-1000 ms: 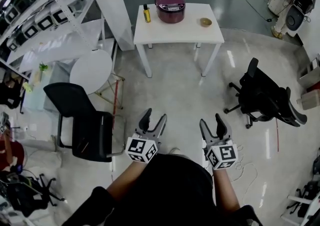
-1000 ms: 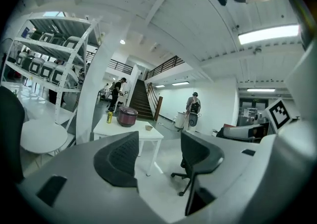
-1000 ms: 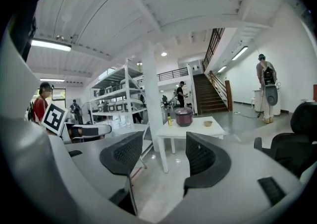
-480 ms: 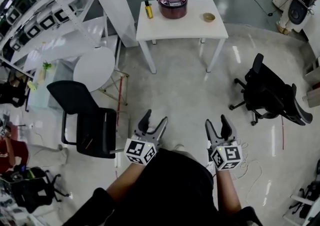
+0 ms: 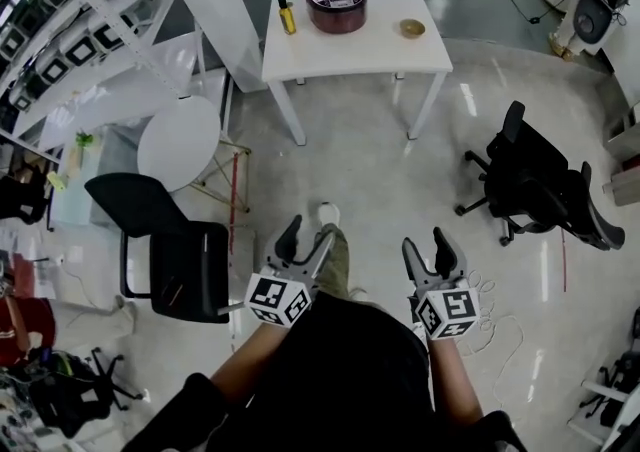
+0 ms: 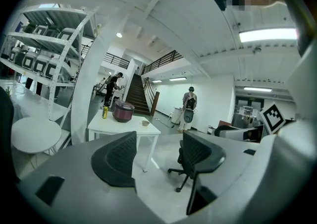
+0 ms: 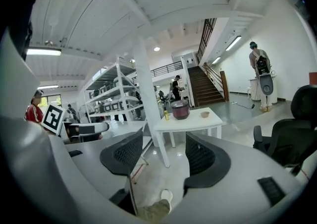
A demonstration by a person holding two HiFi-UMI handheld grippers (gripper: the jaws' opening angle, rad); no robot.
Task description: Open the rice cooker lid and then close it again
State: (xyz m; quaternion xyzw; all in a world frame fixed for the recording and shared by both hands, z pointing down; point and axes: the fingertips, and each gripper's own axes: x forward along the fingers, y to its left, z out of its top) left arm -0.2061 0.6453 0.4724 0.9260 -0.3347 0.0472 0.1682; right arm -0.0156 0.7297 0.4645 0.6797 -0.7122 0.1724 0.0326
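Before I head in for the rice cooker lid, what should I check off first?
1. Rice cooker shut: ok.
2. Left gripper empty: ok; its jaws have just been opening, with nothing between them.
3. Right gripper open and empty: ok.
4. Cooker within reach: not ok; the white table stands far across the floor.
5. Where it unlatches: cannot tell, too small.
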